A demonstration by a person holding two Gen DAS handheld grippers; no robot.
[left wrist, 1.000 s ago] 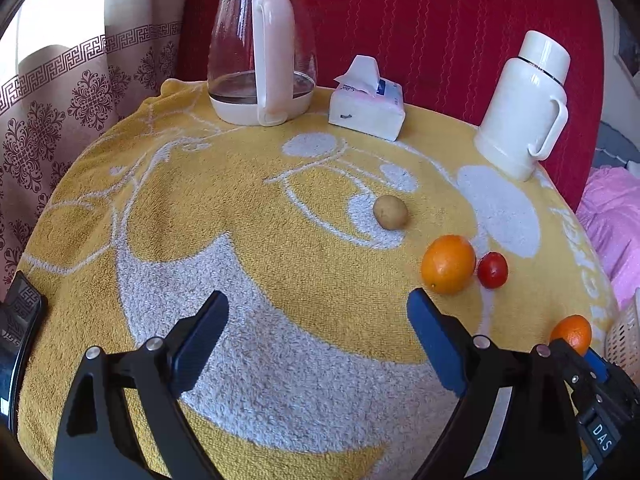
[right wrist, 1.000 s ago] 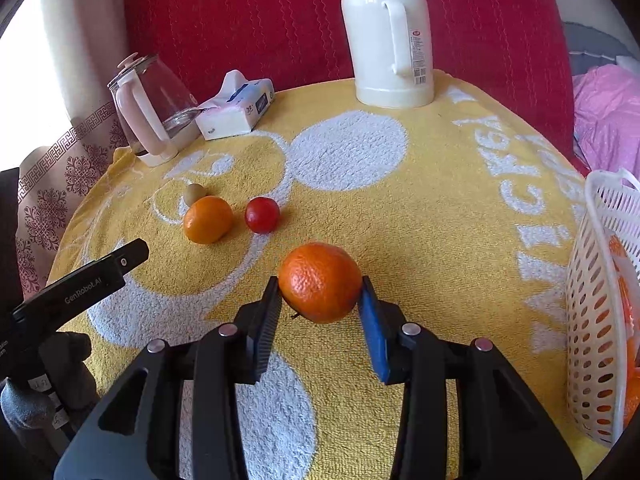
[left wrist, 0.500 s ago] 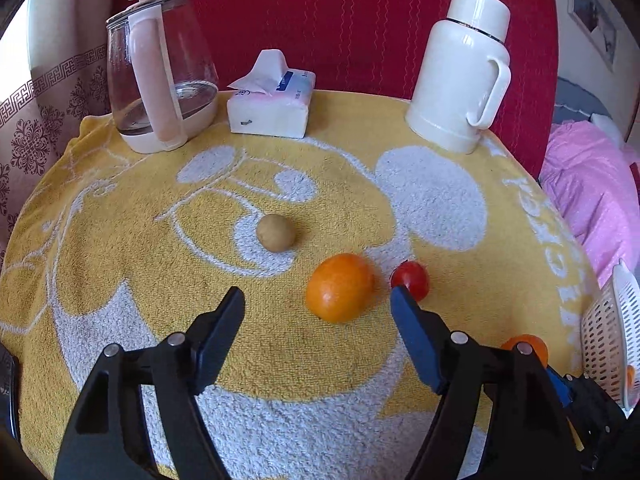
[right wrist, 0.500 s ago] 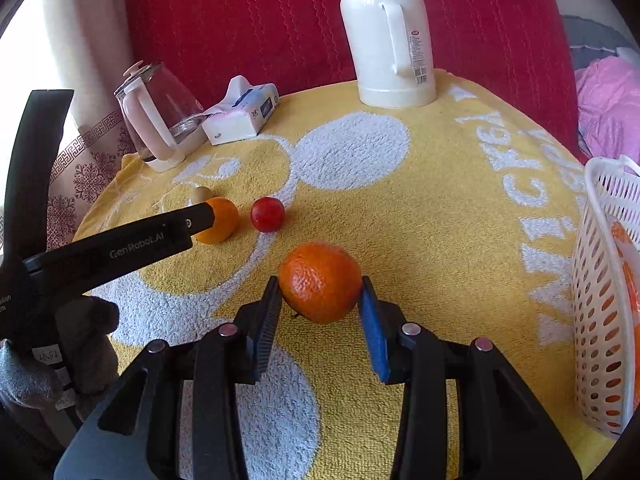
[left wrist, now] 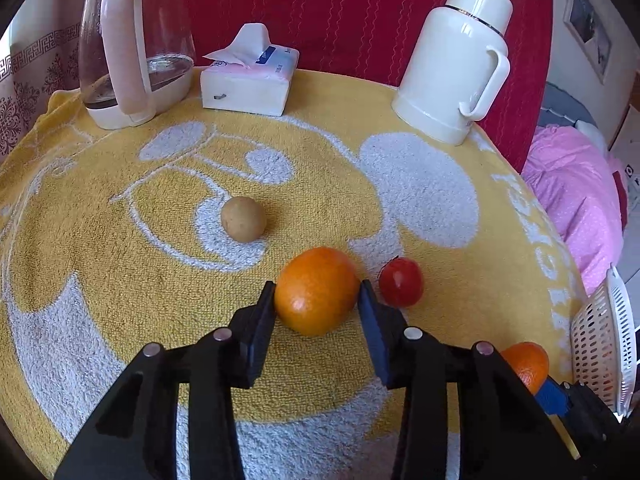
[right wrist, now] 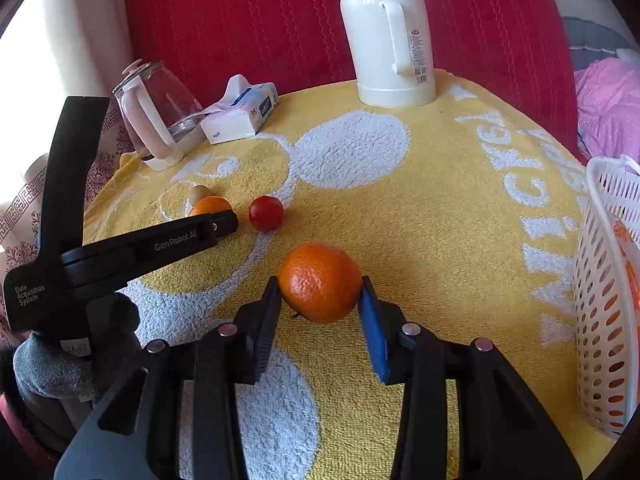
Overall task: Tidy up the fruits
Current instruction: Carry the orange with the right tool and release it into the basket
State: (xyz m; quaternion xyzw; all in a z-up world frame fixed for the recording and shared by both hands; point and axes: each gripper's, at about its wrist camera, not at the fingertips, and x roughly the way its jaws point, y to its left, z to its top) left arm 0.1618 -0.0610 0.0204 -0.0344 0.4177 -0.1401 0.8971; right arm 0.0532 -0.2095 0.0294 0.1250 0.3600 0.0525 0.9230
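A: What stands at the far left of the desk (left wrist: 100, 264)?
B: A glass kettle (left wrist: 132, 40), then a tissue pack (left wrist: 248, 80). A small brown fruit (left wrist: 243, 218) lies nearer, on the yellow towel.

A: And the left gripper (left wrist: 318, 300)?
B: Its jaws are closing on an orange (left wrist: 317, 290) that rests on the towel; both pads look to be touching its sides. A red tomato (left wrist: 401, 282) sits just beside it on the right.

A: Further right?
B: A white thermos (right wrist: 386, 40) stands at the back. The right gripper (right wrist: 320, 292) is narrow, clamped on a second orange (right wrist: 320, 282). A white basket (right wrist: 600, 300) holding orange fruit stands at the right edge.
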